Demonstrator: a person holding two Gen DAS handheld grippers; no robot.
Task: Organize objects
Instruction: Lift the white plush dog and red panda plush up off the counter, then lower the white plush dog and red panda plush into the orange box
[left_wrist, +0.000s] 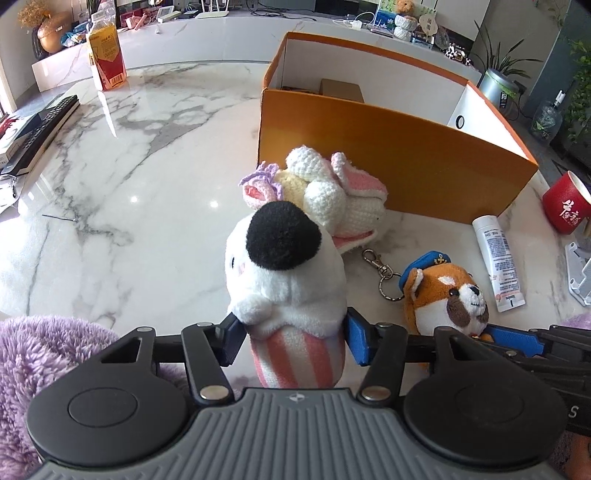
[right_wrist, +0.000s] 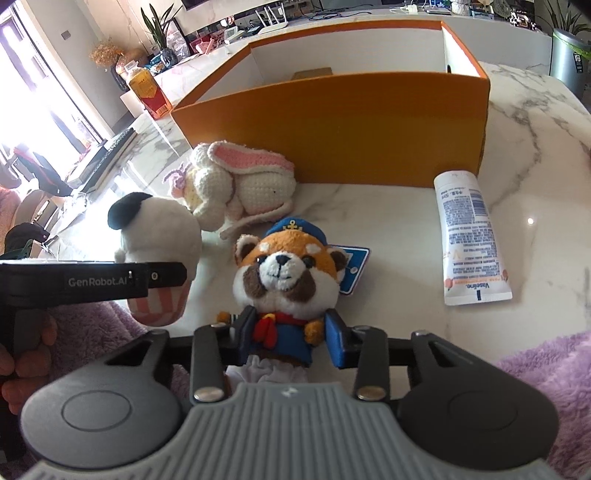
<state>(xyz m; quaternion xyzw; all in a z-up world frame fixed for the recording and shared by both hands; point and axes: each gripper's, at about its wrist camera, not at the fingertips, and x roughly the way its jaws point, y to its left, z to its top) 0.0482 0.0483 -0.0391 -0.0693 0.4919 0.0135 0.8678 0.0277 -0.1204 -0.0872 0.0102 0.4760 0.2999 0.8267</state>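
My left gripper (left_wrist: 293, 338) is shut on a white plush with a black ear and pink striped base (left_wrist: 284, 280); it also shows in the right wrist view (right_wrist: 159, 243). My right gripper (right_wrist: 286, 334) is shut on a red panda plush in a blue sailor outfit (right_wrist: 284, 273), which also shows in the left wrist view (left_wrist: 447, 299). A crocheted bunny (left_wrist: 332, 192) (right_wrist: 236, 184) lies on the marble table against the open orange box (left_wrist: 391, 162) (right_wrist: 332, 125). A white lotion tube (left_wrist: 498, 262) (right_wrist: 469, 236) lies on the table right of the toys.
A red cup (left_wrist: 567, 201) stands at the right. A yellow carton (left_wrist: 107, 57) stands at the far left of the marble table (left_wrist: 140, 166). A remote and books (left_wrist: 33, 136) lie at the left edge. A small brown box (left_wrist: 340, 88) sits inside the orange box.
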